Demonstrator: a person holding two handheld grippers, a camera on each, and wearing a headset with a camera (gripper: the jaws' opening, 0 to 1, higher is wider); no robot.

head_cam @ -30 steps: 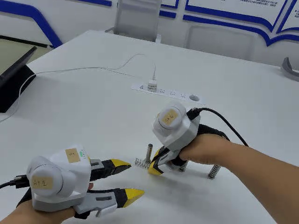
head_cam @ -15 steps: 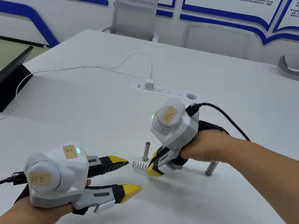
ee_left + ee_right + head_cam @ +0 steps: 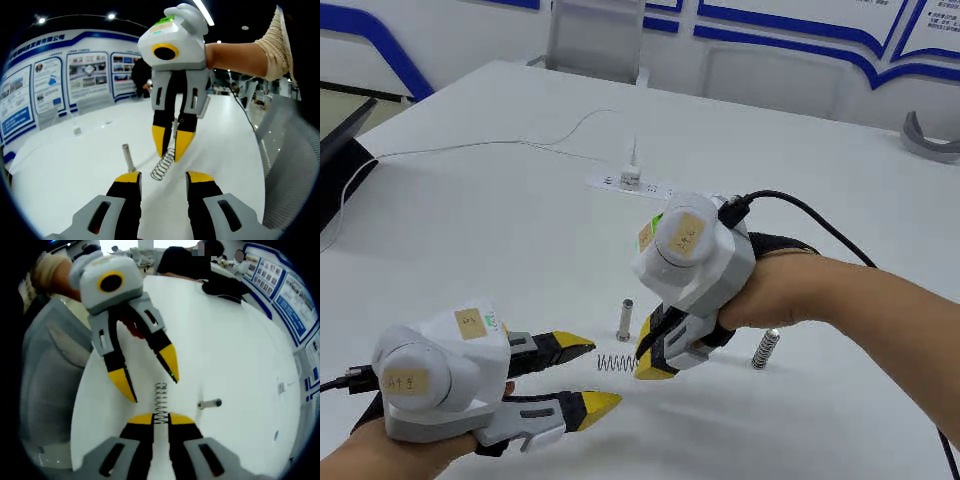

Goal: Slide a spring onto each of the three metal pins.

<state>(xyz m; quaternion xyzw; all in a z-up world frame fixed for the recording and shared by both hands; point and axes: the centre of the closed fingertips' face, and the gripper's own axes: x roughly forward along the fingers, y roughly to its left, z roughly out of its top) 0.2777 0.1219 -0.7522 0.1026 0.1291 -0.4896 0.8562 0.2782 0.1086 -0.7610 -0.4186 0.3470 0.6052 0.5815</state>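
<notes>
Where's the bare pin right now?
Head view: the pin stands upright just left of the right tool, beyond the spring it grips.

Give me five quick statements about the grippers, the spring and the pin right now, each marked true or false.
1. The right gripper grips a spring by one end. True.
2. The left gripper is clamped on the bare pin. False: its jaws are open and hold nothing.
3. The bare pin stands upright. True.
4. The held spring is over the bare pin. False: it sits beside the pin, apart.
5. A power strip lies beyond the pin. True.
</notes>
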